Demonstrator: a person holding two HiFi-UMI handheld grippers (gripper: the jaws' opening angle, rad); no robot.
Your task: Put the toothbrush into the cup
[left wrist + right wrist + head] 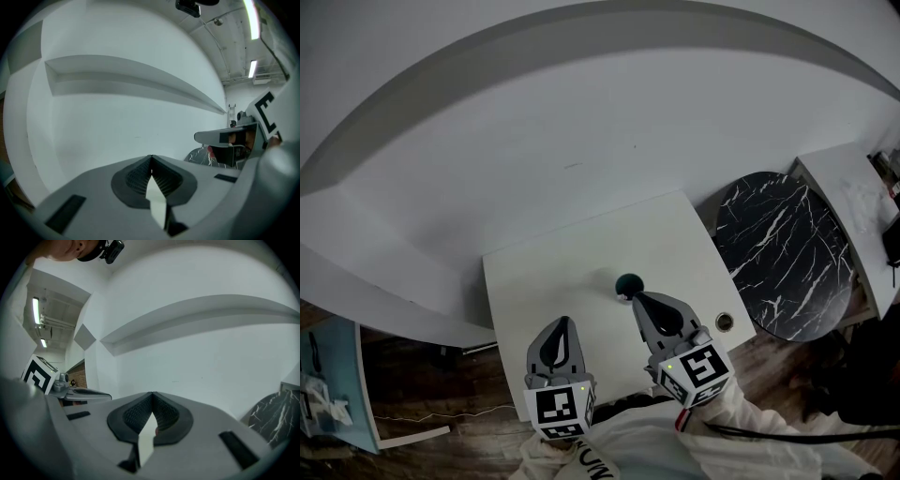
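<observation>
A dark green cup (628, 282) stands near the middle of the white table (544, 281). My right gripper (637, 297) is shut, and its tips sit just at the cup's near side. In the right gripper view its jaws (153, 393) meet at the tip with nothing between them and point at the white wall. My left gripper (563, 321) is also shut, held over the table to the left of the cup. In its own view the left gripper (151, 157) is closed and empty. I see no toothbrush in any view, and neither gripper view shows the cup.
A round black marble table (783, 253) stands right of the white table. A small round grommet (725, 322) sits near the white table's right front corner. A curved white wall with a ledge (581, 56) rises behind. Wooden floor (422, 375) lies to the left.
</observation>
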